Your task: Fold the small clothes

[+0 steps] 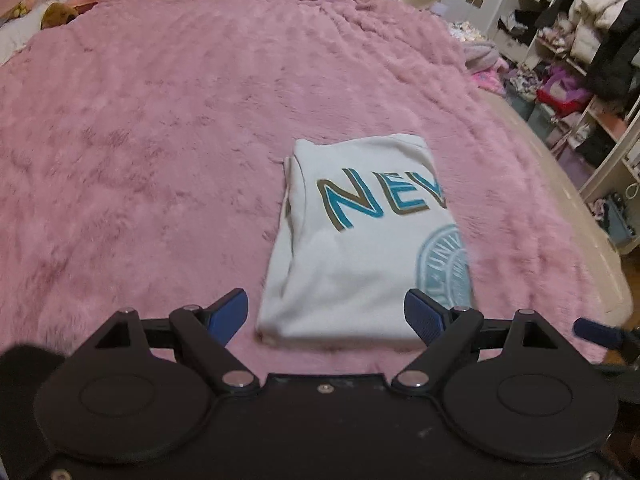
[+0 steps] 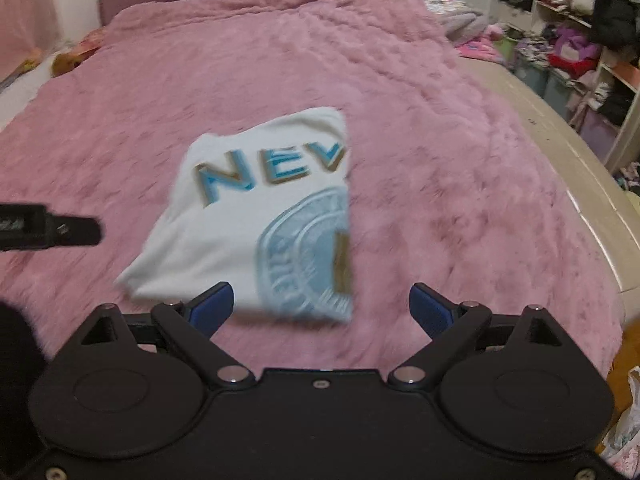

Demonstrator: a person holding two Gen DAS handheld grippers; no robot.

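Motion blur smears the round teal seal on the folded white cotton shirt (image 1: 360,248) lettered "NEV", its right part folded under. It lies on the fluffy pink blanket (image 1: 160,140). Left gripper (image 1: 326,316) and right gripper (image 2: 322,308) hover near it, jaws apart, empty. Cluttered white shelves (image 1: 580,60) stand far right.

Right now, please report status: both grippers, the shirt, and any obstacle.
Left gripper open, empty. Right gripper open, empty. White shirt folded, flat on pink blanket, untouched. Nothing lying across it.
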